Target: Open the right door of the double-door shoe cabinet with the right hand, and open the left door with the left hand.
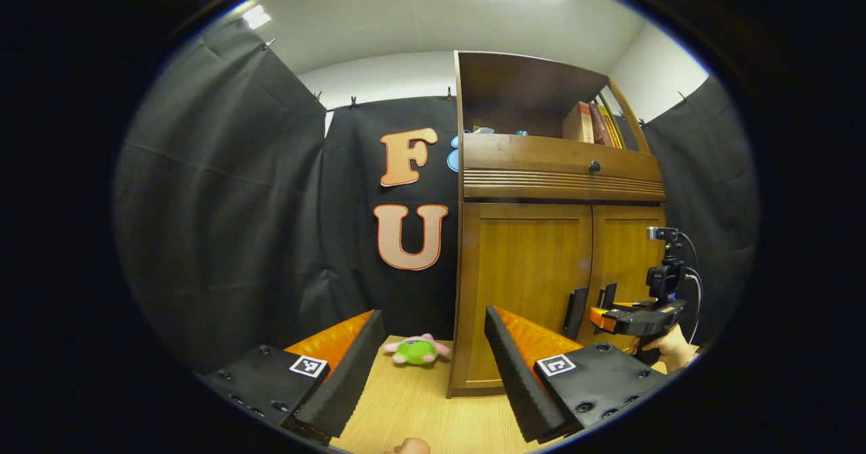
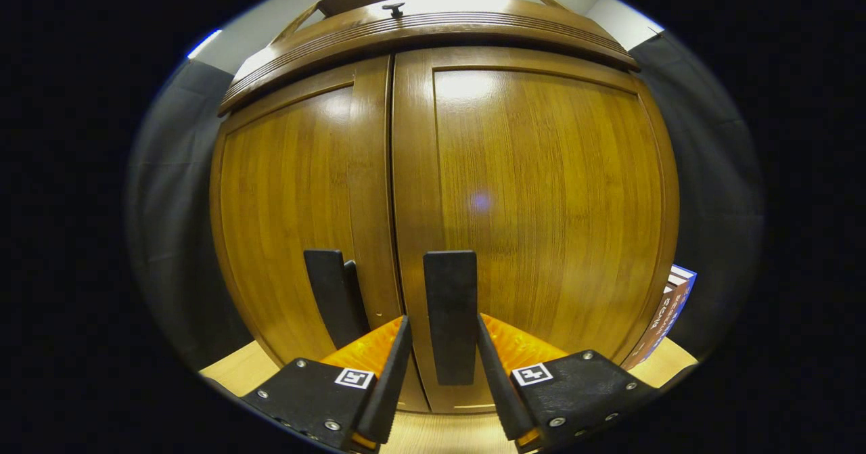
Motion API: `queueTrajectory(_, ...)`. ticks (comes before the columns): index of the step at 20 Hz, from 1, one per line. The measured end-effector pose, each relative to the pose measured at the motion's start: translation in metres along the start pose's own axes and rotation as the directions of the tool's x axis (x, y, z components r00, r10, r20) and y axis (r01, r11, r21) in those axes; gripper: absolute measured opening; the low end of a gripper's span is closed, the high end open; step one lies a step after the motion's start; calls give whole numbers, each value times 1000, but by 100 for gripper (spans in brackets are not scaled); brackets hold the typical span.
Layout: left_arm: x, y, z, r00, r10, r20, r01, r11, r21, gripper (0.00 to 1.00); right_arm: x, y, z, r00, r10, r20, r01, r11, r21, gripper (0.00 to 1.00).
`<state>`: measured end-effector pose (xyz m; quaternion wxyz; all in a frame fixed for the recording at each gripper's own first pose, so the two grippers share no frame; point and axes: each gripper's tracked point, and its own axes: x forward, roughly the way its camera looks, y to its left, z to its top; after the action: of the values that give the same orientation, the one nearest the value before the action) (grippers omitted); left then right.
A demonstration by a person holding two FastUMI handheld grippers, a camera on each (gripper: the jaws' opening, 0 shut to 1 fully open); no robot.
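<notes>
Right gripper [image 2: 443, 346] jaws straddling the right door handle [image 2: 450, 315], not yet pinching.
Left gripper [image 1: 427, 366], jaws wide, is waiting at seven o'clock of the shoe cabinet [image 1: 524, 291], both doors closed.

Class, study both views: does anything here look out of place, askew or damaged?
One oddity: a green and pink plush toy lies on the wooden surface beside the shoe cabinet, by the black cloth wall. Both doors sit flush and closed, their handles straight; no damage or spill visible.
</notes>
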<state>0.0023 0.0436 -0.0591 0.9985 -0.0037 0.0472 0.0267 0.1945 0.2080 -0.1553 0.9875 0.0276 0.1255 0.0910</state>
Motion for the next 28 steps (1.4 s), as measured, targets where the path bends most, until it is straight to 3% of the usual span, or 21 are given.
queueTrajectory(1, 0, -1, -1, 1000, -1, -2, 1, 1000, 1, 95, 1, -3, -3, 1000, -5, -10, 5, 1000, -4, 43)
queueTrajectory(2, 0, 0, -2, 1000, -3, -2, 3, 1000, 3, 95, 2, -6, -5, 1000, -13, -20, 13, 1000, -10, 63)
queueTrajectory(3, -2, 0, -3, 1000, -6, -2, 6, 1000, 3, 96, 3, -8, -5, 1000, -17, -24, 17, 1000, -8, 46)
queueTrajectory(5, -2, 0, -2, 1000, -9, 1, 9, 1000, -5, 96, 2, -7, -6, 1000, -3, -28, 4, 1000, 11, 37)
queueTrajectory(9, -5, -3, -3, 1000, -10, -2, 10, 1000, -12, 96, -7, -8, -6, 1000, 9, -25, -9, 1000, 3, 34)
queueTrajectory(20, -18, -18, 2, 1000, -25, -1, 25, 1000, -6, 96, -83, -25, -11, 995, 97, -26, -97, 995, 12, 33)
queueTrajectory(28, -24, -40, 8, 999, -53, -4, 53, 999, -7, 95, -136, -54, -12, 994, 108, -30, -108, 994, 5, 32)
